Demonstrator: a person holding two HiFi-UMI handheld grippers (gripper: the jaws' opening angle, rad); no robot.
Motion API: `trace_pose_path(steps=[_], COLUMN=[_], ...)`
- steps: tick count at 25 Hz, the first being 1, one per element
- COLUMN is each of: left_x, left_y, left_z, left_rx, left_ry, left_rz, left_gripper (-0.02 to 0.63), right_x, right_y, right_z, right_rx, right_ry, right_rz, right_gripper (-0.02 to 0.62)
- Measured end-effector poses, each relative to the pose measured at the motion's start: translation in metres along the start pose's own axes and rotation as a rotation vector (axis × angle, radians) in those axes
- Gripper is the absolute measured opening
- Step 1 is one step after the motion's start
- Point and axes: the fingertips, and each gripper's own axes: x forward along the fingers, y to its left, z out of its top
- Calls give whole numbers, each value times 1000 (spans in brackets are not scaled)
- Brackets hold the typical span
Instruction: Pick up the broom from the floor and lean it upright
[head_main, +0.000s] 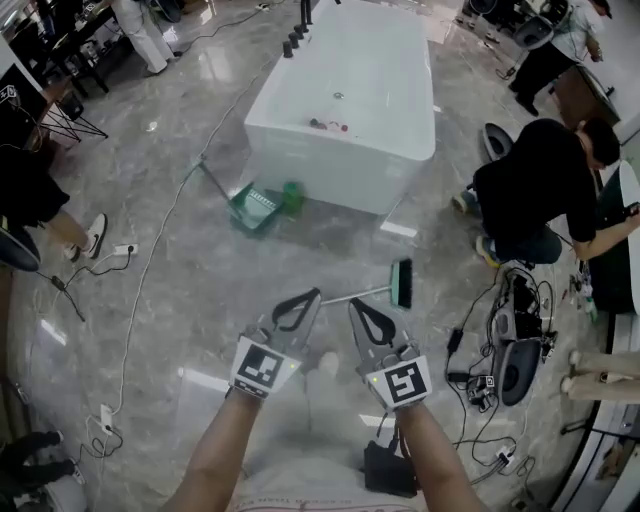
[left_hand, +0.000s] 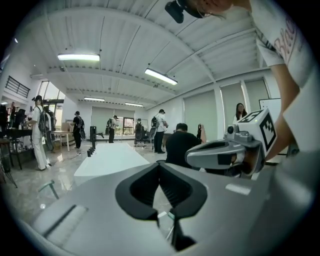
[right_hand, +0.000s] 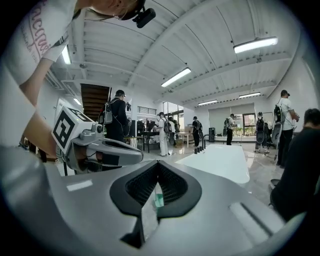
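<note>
The broom (head_main: 401, 284) lies flat on the grey marble floor, with its green head to the right and its thin pale handle (head_main: 358, 296) running left behind my gripper tips. My left gripper (head_main: 315, 293) and right gripper (head_main: 352, 303) hang side by side above the floor, pointing at the handle, both shut and empty. In the left gripper view my jaws (left_hand: 160, 163) meet at the tip and a bit of the handle (left_hand: 170, 216) shows through the gap. In the right gripper view the jaws (right_hand: 158, 163) are likewise closed, with the green head (right_hand: 158, 200) showing beyond.
A white bathtub (head_main: 340, 90) stands ahead with a green dustpan (head_main: 258, 208) at its near corner. A person in black (head_main: 540, 185) crouches at the right beside cables and gear (head_main: 510, 350). A cord and power strip (head_main: 122, 250) run along the left. A black box (head_main: 388, 470) sits by my feet.
</note>
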Motion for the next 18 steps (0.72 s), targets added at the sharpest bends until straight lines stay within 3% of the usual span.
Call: trace_pose_path(steps=[4,7,11,18], left_x=[18,32,51,69], left_y=[11,17,28,25], left_z=[-59,-126,-224,-412], left_rx=[-8,-20,-93,-175], left_ry=[69,166,241,423], left_rz=[-32,-59,-74,-84], left_gripper=[0,0,0,0], right_x=[26,44,73,121], right_y=[1,3,8,27], right_z=[-54,-111,-218,-407], right_rx=[13,41,73,67], right_ry=[92,168,316,546], right_rz=[-1,-10,3,123], right_gripper=[2,2,2,2])
